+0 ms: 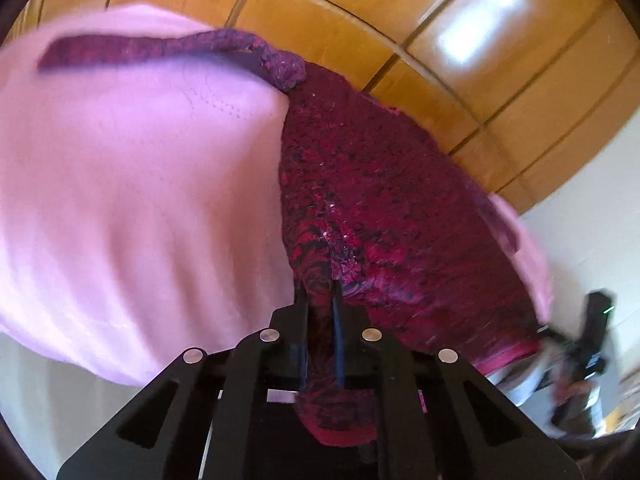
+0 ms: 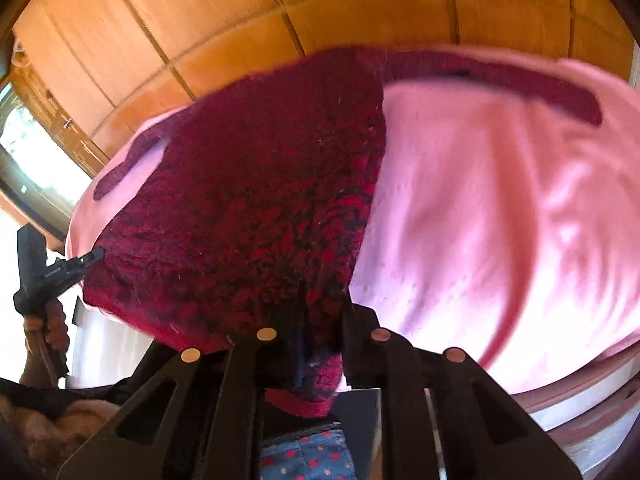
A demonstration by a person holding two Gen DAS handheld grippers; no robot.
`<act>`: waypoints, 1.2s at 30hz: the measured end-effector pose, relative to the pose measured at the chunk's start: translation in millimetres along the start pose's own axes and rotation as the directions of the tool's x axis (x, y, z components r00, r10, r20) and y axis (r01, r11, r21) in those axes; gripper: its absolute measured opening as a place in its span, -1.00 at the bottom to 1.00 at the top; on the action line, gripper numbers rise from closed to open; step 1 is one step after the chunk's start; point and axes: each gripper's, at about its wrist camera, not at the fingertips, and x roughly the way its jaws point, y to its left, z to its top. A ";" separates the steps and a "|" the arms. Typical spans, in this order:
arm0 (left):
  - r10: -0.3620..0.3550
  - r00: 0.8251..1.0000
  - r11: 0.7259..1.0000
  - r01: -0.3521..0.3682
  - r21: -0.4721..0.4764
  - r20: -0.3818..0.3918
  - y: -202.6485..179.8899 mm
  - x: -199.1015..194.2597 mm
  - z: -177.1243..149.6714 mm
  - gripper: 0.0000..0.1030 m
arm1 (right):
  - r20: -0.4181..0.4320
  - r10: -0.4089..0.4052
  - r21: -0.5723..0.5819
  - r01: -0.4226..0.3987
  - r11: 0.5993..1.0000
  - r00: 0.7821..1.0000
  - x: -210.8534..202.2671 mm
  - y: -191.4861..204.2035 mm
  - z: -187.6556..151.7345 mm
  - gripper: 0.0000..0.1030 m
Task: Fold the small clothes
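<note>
A small garment with a pink body (image 1: pixel 132 184) and a dark red knitted panel (image 1: pixel 372 200) hangs lifted in the air between both grippers. My left gripper (image 1: pixel 320 300) is shut on the red knit edge. My right gripper (image 2: pixel 320 300) is shut on the red knit (image 2: pixel 260 200) too, with the pink part (image 2: pixel 500 220) spread to its right. The left gripper also shows in the right wrist view (image 2: pixel 86 258), pinching the far corner of the knit. The right gripper shows blurred in the left wrist view (image 1: pixel 584 344).
Orange wooden panels (image 1: pixel 440 40) fill the background above the garment in both views (image 2: pixel 200 20). A window (image 2: pixel 24 140) is at the far left. A blue dotted fabric (image 2: pixel 308 456) lies below the right gripper.
</note>
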 end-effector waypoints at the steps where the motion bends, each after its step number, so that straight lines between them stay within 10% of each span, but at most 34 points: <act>1: 0.024 0.999 1.000 -0.024 0.006 -0.021 0.2 4.3 -3.4 -0.83 | -0.008 -0.004 -0.013 0.004 1.000 1.000 -1.1 0.3 -3.9 -0.77; 9: 0.118 0.992 0.992 -0.120 -0.031 -0.038 14.6 15.1 -18.4 -0.73 | -0.191 -0.054 -0.063 0.042 0.997 0.980 43.3 0.9 -44.1 -0.76; 14: 0.118 0.992 0.987 -0.111 -0.118 0.052 28.8 0.1 4.8 -0.05 | -0.153 -0.080 -0.091 0.067 0.994 0.985 30.7 -2.1 -20.8 -0.09; 17: 0.114 0.990 0.969 -0.092 -0.230 0.088 47.8 -3.9 21.6 -0.01 | -0.050 -0.086 -0.059 0.083 0.995 0.995 20.1 0.6 5.9 0.17; 28: 0.099 0.958 0.760 0.102 -0.642 0.270 159.5 -21.9 90.4 -0.01 | 0.098 -0.044 -0.099 0.054 0.994 0.994 107.5 81.8 88.0 0.35; 36: 0.138 0.938 0.678 0.145 -0.721 0.319 209.7 -15.8 141.9 -0.01 | 0.082 -0.102 -0.184 0.116 0.976 0.991 179.3 116.3 93.5 0.40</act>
